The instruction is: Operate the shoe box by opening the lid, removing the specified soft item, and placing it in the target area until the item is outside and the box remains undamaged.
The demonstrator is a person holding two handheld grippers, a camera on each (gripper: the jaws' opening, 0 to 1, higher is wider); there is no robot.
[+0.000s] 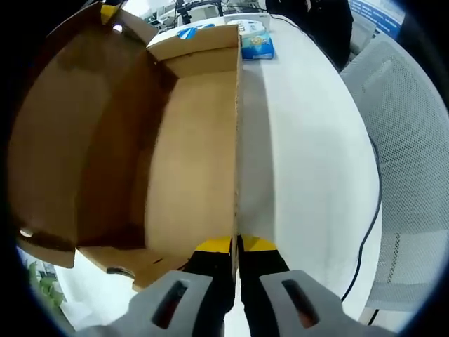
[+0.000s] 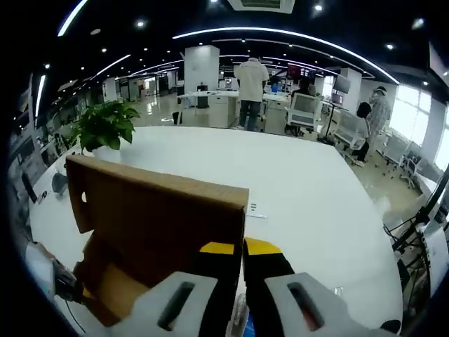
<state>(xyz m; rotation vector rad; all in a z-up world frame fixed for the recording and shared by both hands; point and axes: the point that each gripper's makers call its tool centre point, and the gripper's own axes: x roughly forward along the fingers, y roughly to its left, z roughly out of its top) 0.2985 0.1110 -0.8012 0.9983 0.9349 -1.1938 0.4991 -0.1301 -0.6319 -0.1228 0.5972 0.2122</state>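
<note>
Now both grippers, left (image 1: pixel 236 246) and right (image 2: pixel 242 248), have jaws pinching shoe box (image 1: pixel 189 140) walls.

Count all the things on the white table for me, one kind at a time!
Brown cardboard shoe box, lid open: 1
Blue and white packets past the box: 1, maybe more, too small to tell
Green leafy potted plant: 1
Black cable at the table edge: 1
Total: 4
</note>
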